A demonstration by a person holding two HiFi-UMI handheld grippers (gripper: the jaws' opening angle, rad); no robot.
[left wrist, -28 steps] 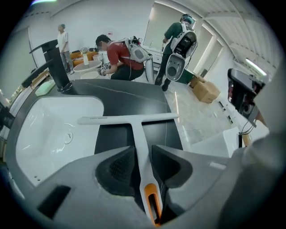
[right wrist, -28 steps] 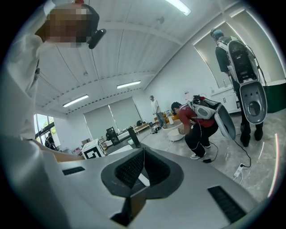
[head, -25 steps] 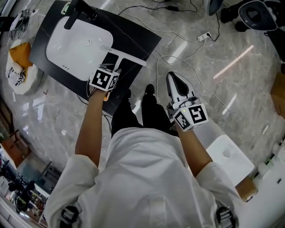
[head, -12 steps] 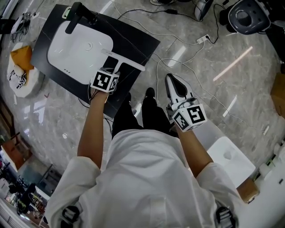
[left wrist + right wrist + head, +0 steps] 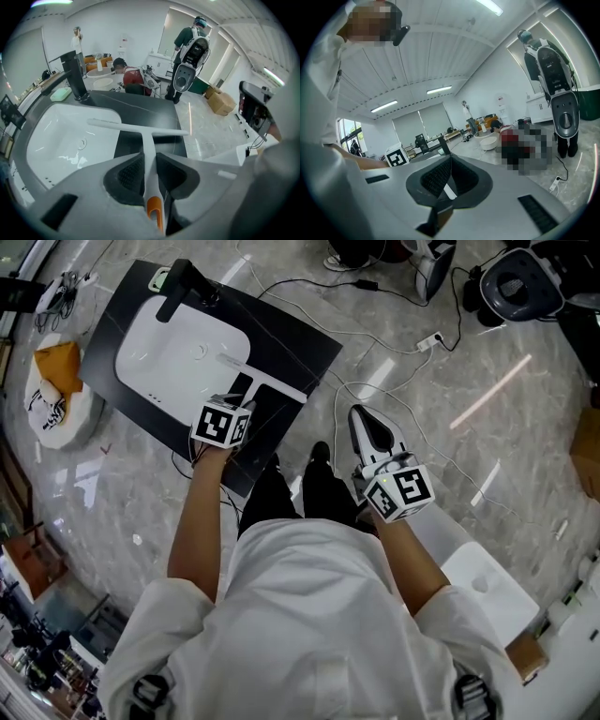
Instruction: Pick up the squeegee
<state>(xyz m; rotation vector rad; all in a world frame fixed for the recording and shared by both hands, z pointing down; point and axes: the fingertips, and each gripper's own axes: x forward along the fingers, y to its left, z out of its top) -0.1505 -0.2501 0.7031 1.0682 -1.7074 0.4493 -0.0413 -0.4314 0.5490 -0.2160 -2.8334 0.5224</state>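
The white squeegee (image 5: 267, 382) has a long blade and a white handle with an orange end (image 5: 154, 208). My left gripper (image 5: 246, 407) points steeply down over the black counter (image 5: 300, 334) beside the white sink basin (image 5: 141, 371). Its jaws are closing, and in the left gripper view the dark pads (image 5: 129, 173) press on both sides of the squeegee handle (image 5: 146, 140), with the blade across in front. My right gripper (image 5: 362, 420) hangs to the right above the floor, its jaws together and nothing between them (image 5: 449, 164).
A black faucet (image 5: 183, 287) stands at the sink's far end. Cables and a power strip (image 5: 429, 339) lie on the marble floor. A yellow bag (image 5: 56, 367) is at the left, a white stool (image 5: 487, 587) at the lower right, and a person and machines stand beyond.
The left gripper has come up a little with the squeegee handle between its jaws. The right gripper has stayed where it was.
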